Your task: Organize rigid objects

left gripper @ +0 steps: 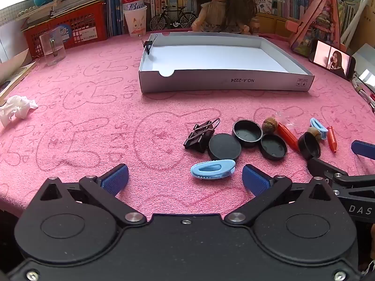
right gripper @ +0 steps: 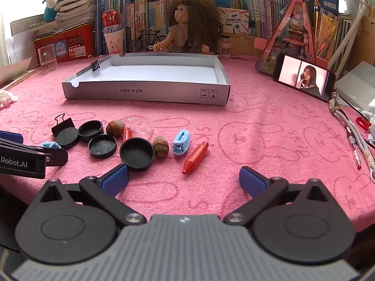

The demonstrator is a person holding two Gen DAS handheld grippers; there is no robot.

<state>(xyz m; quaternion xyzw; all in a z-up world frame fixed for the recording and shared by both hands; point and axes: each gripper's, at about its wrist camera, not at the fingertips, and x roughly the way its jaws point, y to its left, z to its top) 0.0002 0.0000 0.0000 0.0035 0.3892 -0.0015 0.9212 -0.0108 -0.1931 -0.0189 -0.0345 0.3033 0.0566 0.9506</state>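
A grey cardboard tray [left gripper: 225,83] [right gripper: 145,91] lies on the pink cloth with one black binder clip [left gripper: 148,45] [right gripper: 96,64] on its left wall. In front of it lie several black round lids [left gripper: 224,146] [right gripper: 137,154], black binder clips [left gripper: 199,134] [right gripper: 62,124], two blue hair clips [left gripper: 212,169] [right gripper: 181,142], acorns [right gripper: 161,149] and red plastic pieces [right gripper: 195,157]. My left gripper [left gripper: 185,180] is open and empty, just short of the near blue clip. My right gripper [right gripper: 184,179] is open and empty, just short of the red piece.
A glass beaker [left gripper: 52,46] and crumpled tissue [left gripper: 16,109] are at the left. A phone [right gripper: 304,79], cables and a pen [right gripper: 354,148] are at the right. A doll [right gripper: 187,28], books, a red basket [left gripper: 68,29] and a can line the back.
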